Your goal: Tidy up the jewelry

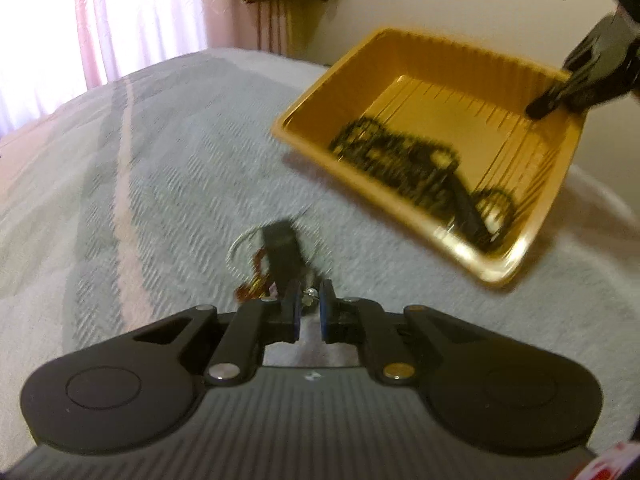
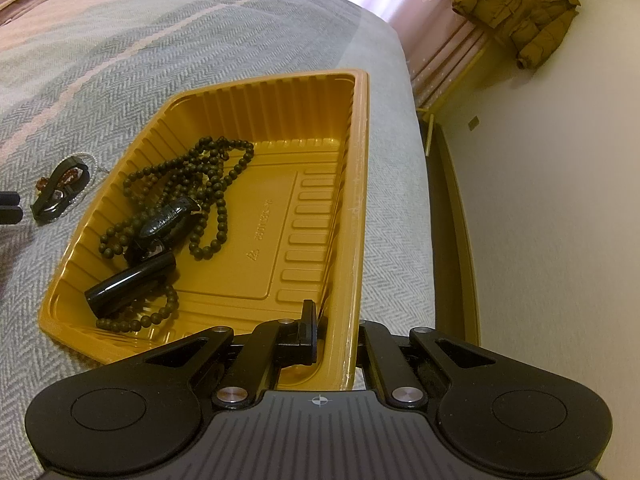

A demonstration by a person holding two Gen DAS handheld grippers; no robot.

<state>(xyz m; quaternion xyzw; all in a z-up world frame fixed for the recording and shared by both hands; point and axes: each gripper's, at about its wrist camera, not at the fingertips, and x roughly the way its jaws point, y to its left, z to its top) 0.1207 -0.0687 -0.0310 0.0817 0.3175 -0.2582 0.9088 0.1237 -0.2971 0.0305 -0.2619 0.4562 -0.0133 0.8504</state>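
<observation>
A yellow plastic tray [image 2: 352, 184] lies on the bed, also seen in the left wrist view [image 1: 320, 88]. In it lie a dark bead necklace [image 2: 216, 184], a black watch strap [image 2: 168, 220] and a black tube [image 2: 132, 288]. My right gripper [image 2: 336, 320] is shut on the tray's near rim, one finger inside, one outside. On the blanket lies a black watch with a thin chain and amber beads [image 1: 280, 252], also seen in the right wrist view [image 2: 60, 192]. My left gripper [image 1: 310, 296] hovers just before it, jaws slightly apart with a small shiny piece between them.
The bed is covered by a grey and pink herringbone blanket [image 1: 160, 160]. A mustard jacket [image 2: 520, 12] hangs by pink curtains. The bed edge and a white wall [image 2: 560, 240] lie to the right of the tray.
</observation>
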